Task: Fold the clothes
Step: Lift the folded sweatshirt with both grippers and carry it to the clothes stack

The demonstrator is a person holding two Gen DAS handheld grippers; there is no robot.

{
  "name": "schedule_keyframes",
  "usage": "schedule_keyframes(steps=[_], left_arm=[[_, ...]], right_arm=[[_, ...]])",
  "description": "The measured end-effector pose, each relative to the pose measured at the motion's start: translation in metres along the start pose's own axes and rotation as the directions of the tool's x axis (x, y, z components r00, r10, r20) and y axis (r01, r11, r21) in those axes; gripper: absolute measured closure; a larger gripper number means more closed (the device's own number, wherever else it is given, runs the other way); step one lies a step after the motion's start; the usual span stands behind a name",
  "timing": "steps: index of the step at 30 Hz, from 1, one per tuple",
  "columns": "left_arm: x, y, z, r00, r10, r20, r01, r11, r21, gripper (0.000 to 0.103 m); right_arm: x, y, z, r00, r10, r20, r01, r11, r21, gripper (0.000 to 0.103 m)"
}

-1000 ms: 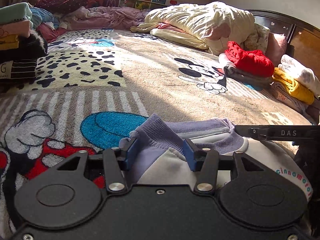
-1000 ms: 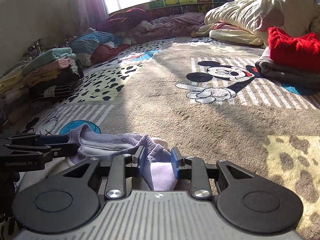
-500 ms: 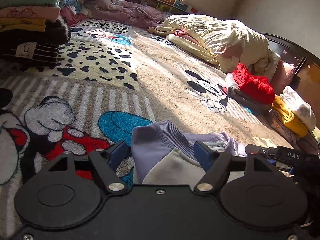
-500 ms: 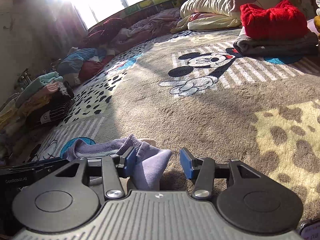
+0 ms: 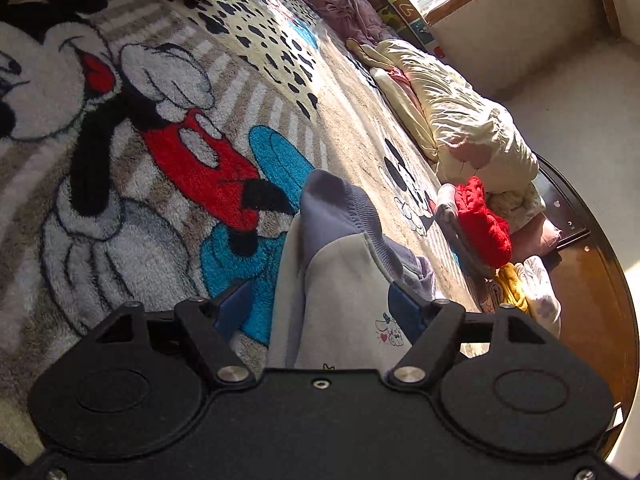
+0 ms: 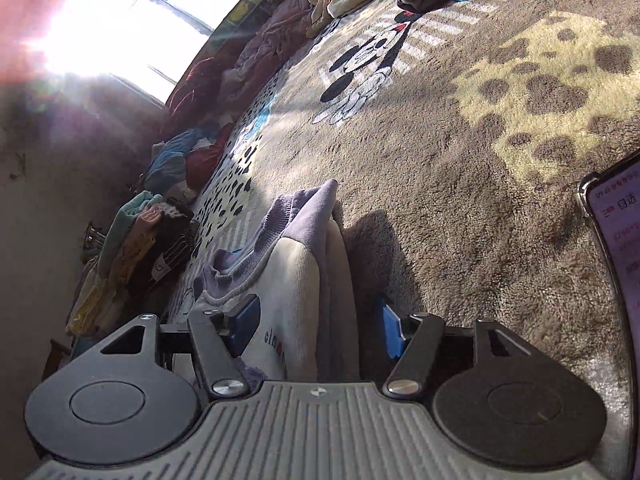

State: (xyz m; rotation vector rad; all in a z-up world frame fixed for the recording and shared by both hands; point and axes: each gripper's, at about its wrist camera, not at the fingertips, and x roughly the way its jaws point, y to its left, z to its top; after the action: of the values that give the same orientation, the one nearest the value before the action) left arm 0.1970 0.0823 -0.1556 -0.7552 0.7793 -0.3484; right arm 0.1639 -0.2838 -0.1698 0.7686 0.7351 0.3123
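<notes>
The lilac-and-cream folded sweatshirt (image 5: 340, 280) stands between the spread blue pads of the left gripper (image 5: 320, 306) on the cartoon-print plush blanket (image 5: 160, 128). The right gripper (image 6: 318, 328) gapes around it too (printed lettering cut off). A phone screen (image 6: 618, 248) is half cropped.

Sun pours through the window (image 6: 132, 20) ahead of me and flares white, leaving the wall (image 6: 36, 208) under it in shadow. The cartoon-mouse blanket (image 5: 168, 128) covers the whole bed, lit in bands of light and shade. Along the bed's far edge lies a heaped cream quilt (image 5: 468, 120). Beyond it rise the pale wall (image 5: 568, 92) and the dark wooden headboard (image 5: 592, 292).
</notes>
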Motion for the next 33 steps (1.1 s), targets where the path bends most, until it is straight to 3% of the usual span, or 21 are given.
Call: schedule_keyframes(steps=[5, 7, 8, 9, 10, 12, 16, 23, 25, 29, 33], left_arm=[[0.027, -0.021, 0.001, 0.999, 0.022, -0.037, -0.019, 0.997, 0.072, 0.03], [0.033, -0.026, -0.001, 0.999, 0.029, -0.041, -0.026, 0.997, 0.074, 0.03], [0.033, -0.026, -0.002, 0.999, 0.027, -0.046, -0.024, 0.998, 0.065, 0.036], [0.033, -0.025, -0.004, 0.998, 0.024, -0.053, -0.021, 0.998, 0.055, 0.055], [0.033, -0.022, -0.005, 0.998, 0.016, -0.066, -0.014, 0.999, 0.029, 0.065], [0.033, -0.009, -0.014, 0.996, -0.029, -0.082, 0.023, 0.997, -0.074, 0.078], [0.022, -0.007, -0.022, 0.996, -0.063, -0.067, 0.051, 0.985, -0.165, 0.083], [-0.003, -0.042, -0.02, 0.979, -0.182, -0.095, 0.158, 0.964, -0.215, 0.084], [-0.002, -0.062, -0.018, 0.969, -0.224, -0.106, 0.198, 0.957, -0.21, 0.084], [0.011, -0.11, -0.014, 0.941, -0.31, -0.134, 0.282, 0.94, -0.192, 0.084], [0.044, -0.169, -0.009, 0.902, -0.393, -0.182, 0.361, 0.914, -0.184, 0.084]], right_arm=[[0.02, 0.018, 0.003, 0.999, -0.047, 0.008, 0.048, 0.994, -0.097, 0.041], [0.028, 0.023, 0.005, 0.998, -0.063, 0.016, 0.064, 0.991, -0.117, 0.047], [0.03, 0.023, 0.005, 0.998, -0.059, 0.017, 0.061, 0.992, -0.108, 0.047], [0.03, 0.021, 0.005, 0.998, -0.059, 0.019, 0.061, 0.993, -0.099, 0.052], [0.029, 0.02, 0.004, 0.998, -0.061, 0.021, 0.063, 0.994, -0.091, 0.061], [0.025, 0.012, -0.002, 0.999, -0.04, 0.024, 0.041, 0.998, -0.056, 0.071], [0.021, 0.007, -0.008, 1.0, 0.0, 0.018, 0.0, 1.0, -0.006, 0.081], [-0.023, -0.007, -0.009, 0.986, 0.161, 0.032, -0.164, 0.97, 0.177, 0.083], [-0.044, -0.009, -0.003, 0.978, 0.204, 0.052, -0.211, 0.956, 0.203, 0.083], [-0.091, -0.009, 0.023, 0.969, 0.216, 0.12, -0.235, 0.956, 0.178, 0.083], [-0.14, -0.017, 0.061, 0.952, 0.22, 0.213, -0.255, 0.954, 0.155, 0.083]])
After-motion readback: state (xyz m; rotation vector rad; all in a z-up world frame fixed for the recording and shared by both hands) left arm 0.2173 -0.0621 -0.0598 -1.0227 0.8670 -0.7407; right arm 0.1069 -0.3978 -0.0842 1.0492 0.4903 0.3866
